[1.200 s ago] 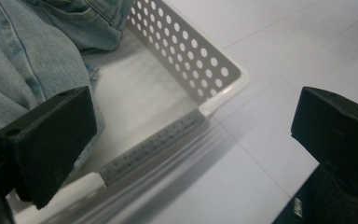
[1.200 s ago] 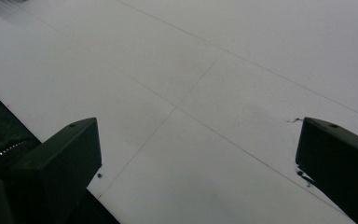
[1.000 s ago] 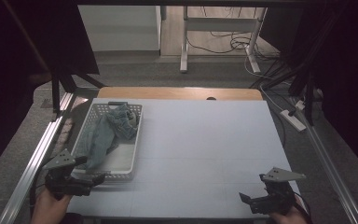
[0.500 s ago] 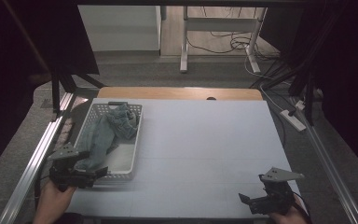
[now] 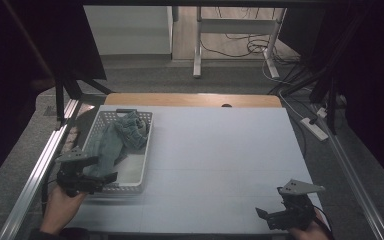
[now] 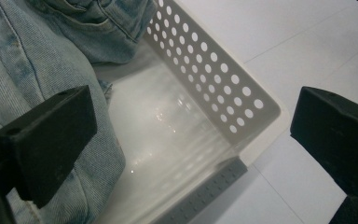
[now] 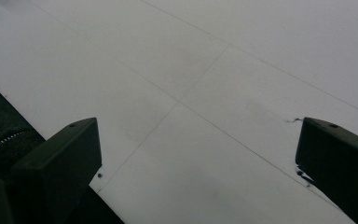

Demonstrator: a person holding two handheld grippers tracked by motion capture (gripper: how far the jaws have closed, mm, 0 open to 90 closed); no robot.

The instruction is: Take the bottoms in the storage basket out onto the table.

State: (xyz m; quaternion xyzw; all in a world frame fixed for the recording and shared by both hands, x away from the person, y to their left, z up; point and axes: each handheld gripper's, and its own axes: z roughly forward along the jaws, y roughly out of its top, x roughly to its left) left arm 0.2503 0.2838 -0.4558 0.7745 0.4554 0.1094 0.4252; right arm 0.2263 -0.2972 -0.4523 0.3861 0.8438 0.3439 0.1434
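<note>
Our left gripper (image 5: 96,179) hangs over the near end of the white basket (image 5: 135,172), its two black jaws spread wide with nothing between them. In the left gripper view (image 6: 193,140) one jaw stands above the denim and the other reaches out past the basket's corner, over the bare table (image 6: 307,51). We cannot tell from the pictures whether either jaw touches the cloth or the rim.

The thing in hand is the pair of jeans (image 5: 115,142), lying crumpled inside the basket at the left side of the table (image 5: 220,150). From the high view it is a rumpled heap of greyish blue that fills the far end and runs down the basket's left side toward us, leaving the near right part of the floor bare. Close up, the jeans (image 6: 32,60) are pale, washed-out blue denim with a visible twill weave, stitched seams and thick folded hems, bunched against the wall. The basket (image 6: 214,88) is glossy white plastic, its walls pierced with rows of round holes, its near edge carrying a grey strip.

Our right gripper (image 5: 272,216) sits low at the near right corner of the table, well apart from the basket. Its jaws (image 7: 196,158) are likewise wide open and empty, over the plain white tabletop (image 7: 223,70).
</note>
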